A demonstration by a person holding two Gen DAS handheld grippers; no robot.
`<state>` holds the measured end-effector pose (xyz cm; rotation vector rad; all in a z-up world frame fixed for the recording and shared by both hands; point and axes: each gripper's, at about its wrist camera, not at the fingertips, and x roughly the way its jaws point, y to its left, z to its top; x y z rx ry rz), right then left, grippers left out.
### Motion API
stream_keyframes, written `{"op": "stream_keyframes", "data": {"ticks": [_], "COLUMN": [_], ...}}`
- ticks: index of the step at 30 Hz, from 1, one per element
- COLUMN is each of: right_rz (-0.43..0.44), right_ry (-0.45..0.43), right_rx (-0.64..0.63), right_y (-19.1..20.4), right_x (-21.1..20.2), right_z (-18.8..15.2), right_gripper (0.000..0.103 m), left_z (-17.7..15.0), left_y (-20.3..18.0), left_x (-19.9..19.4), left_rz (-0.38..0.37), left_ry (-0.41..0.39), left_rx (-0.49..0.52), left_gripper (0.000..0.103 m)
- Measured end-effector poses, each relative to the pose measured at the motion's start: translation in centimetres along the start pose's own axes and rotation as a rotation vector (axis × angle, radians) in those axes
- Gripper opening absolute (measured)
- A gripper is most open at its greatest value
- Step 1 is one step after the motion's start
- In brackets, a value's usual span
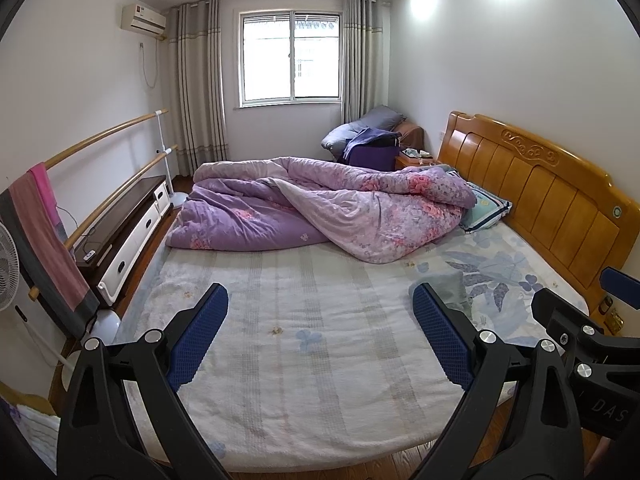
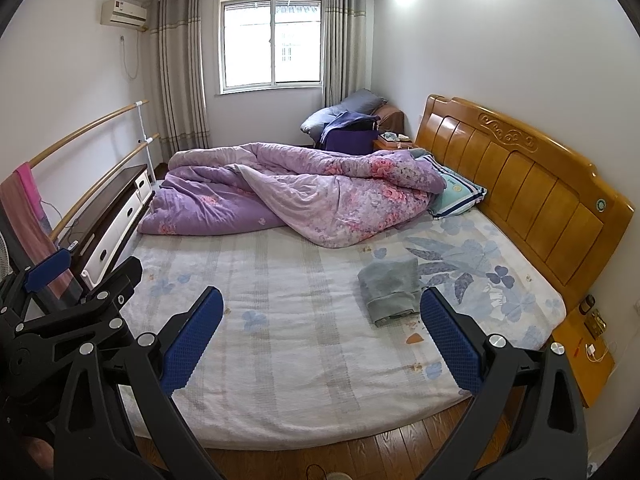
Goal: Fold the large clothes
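Observation:
A folded grey garment (image 2: pixel 390 288) lies on the bed (image 2: pixel 288 320) toward the headboard side; in the left wrist view only its edge (image 1: pixel 448 286) shows behind my right finger. My left gripper (image 1: pixel 320 300) is open and empty, held above the near edge of the bed. My right gripper (image 2: pixel 322 304) is open and empty, also above the near edge, with the garment just beyond its right finger (image 2: pixel 448 340). The right gripper's body shows at the right edge of the left wrist view (image 1: pixel 580 332); the left gripper's body shows at the left of the right wrist view (image 2: pixel 80 308).
A crumpled purple floral quilt (image 2: pixel 296 196) covers the far side of the bed, with a pillow (image 2: pixel 460 196) by the wooden headboard (image 2: pixel 532 188). A low cabinet (image 2: pixel 108 220) and wooden rails with a hanging towel (image 2: pixel 28 208) stand left. A nightstand (image 2: pixel 584 352) stands right.

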<state>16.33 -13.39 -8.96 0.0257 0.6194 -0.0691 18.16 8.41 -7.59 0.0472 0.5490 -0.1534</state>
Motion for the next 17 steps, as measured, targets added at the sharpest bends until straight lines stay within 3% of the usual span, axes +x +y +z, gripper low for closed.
{"op": "stream_keyframes", "data": {"ticks": [8,17], "right_rz": [0.046,0.166], "right_ry": [0.014,0.064], "right_rx": [-0.014,-0.096], "right_y": [2.1,8.5], "right_x": [2.4,8.9], "right_z": [0.8,2.6], "right_gripper": [0.095,0.095], "left_z": [0.8,0.8], "left_y": [2.0,8.8], "left_x": [2.3,7.0], "left_rz": [0.038,0.133], "left_ry": [0.011,0.07], "left_rx": [-0.028,-0.121], "left_gripper": [0.094,0.094]}}
